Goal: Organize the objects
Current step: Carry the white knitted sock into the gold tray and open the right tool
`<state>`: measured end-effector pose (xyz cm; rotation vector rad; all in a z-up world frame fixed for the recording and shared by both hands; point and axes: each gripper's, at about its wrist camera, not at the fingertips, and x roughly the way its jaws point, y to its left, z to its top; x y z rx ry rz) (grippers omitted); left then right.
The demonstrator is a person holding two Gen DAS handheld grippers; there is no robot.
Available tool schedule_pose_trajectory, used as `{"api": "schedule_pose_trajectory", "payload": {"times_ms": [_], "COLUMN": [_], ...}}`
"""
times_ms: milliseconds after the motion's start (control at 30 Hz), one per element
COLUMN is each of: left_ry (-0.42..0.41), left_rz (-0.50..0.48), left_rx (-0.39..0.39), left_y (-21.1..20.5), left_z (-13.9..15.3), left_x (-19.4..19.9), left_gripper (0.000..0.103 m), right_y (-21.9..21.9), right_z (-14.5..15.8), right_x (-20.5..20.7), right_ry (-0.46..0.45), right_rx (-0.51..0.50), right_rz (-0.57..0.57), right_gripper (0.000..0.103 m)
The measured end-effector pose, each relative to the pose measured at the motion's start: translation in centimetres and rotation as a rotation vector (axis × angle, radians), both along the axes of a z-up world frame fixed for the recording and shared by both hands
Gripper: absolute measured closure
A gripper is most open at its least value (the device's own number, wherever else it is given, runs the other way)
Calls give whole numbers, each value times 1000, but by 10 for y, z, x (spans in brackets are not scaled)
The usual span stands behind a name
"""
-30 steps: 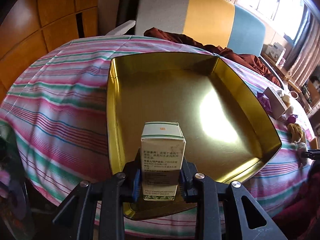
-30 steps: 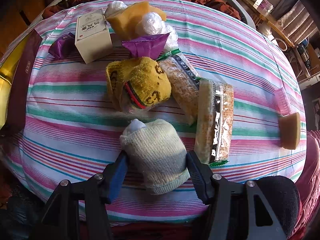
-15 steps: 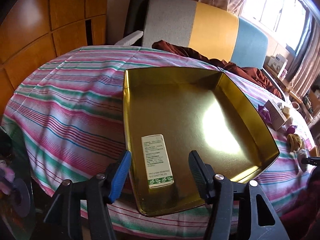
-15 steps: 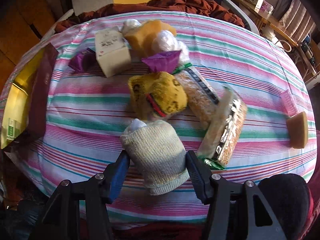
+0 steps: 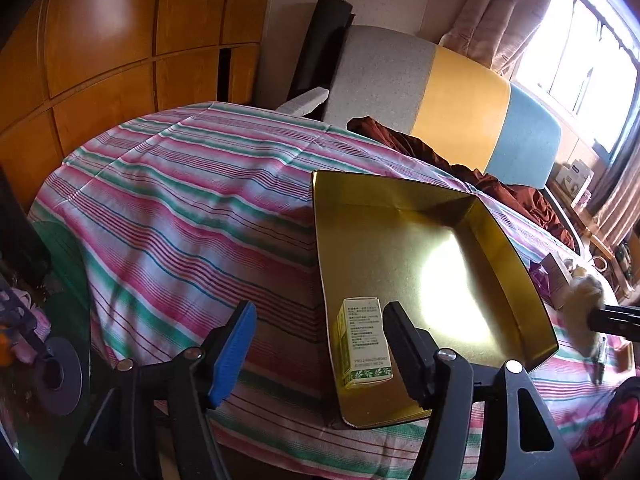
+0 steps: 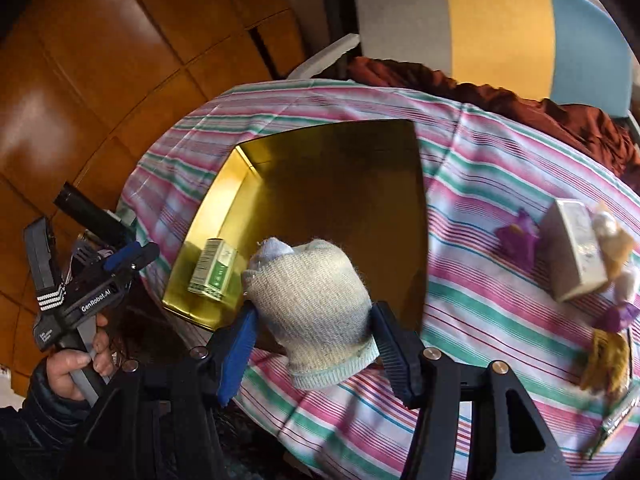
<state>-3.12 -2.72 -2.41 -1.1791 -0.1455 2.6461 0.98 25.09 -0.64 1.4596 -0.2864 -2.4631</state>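
1. Striped pink-and-green tablecloth [image 5: 168, 208] covers the work surface; over it the left gripper [image 5: 320, 344] has its jaws opening with nothing between them, the small medicine box [image 5: 366, 346] lying free in the near corner of the gold tray [image 5: 516, 268]
2. Right gripper [image 6: 312, 336] is clamped on a rolled cream sock [image 6: 310, 304] above the tray's near edge, seemingly to join the box
3. Farther out, a white carton [image 6: 576, 252] and purple wrappers [image 6: 516, 236] lie unsorted on the cloth

Looks like someone's bedroom at home: a bed with a striped sheet [image 5: 180, 208], padded headboard [image 5: 440, 96], wooden wardrobe doors [image 5: 100, 52], curtained window [image 5: 592, 52].
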Motion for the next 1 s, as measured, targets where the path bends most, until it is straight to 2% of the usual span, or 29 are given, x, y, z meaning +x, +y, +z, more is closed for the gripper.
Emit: {"api": "schedule_pose_trajectory", "payload": {"times_ms": [233, 400, 500, 600, 667, 733, 933, 1000], "left_ry": [-4, -7, -3, 4, 16, 25, 66, 79], "left_rz": [26, 51, 63, 72, 82, 87, 100, 101], "left_rx": [-3, -7, -20, -30, -43, -55, -95, -103], "left_y": [-10, -17, -19, -18, -18, -17, -11, -9], "left_z": [-5, -9, -10, -8, -6, -4, 6, 9], "left_x": [2, 2, 3, 3, 4, 4, 9, 10], "left_gripper": [28, 26, 19, 17, 10, 10, 9, 9], "right_y": [-64, -88, -96, -97, -93, -89, -74, -69], "right_z": [-37, -55, -60, -60, -56, -51, -30, -24], "right_x": [-40, -48, -49, -45, -41, -37, -18, -13], "right_ry": [-91, -102, -99, -80, -63, -38, 69, 95], "right_rx": [4, 4, -20, -41, -56, -52, 41, 66], "right_rz": [43, 64, 85, 103, 102, 95, 51, 34], "right_gripper": [44, 43, 42, 37, 34, 31, 18, 18]}}
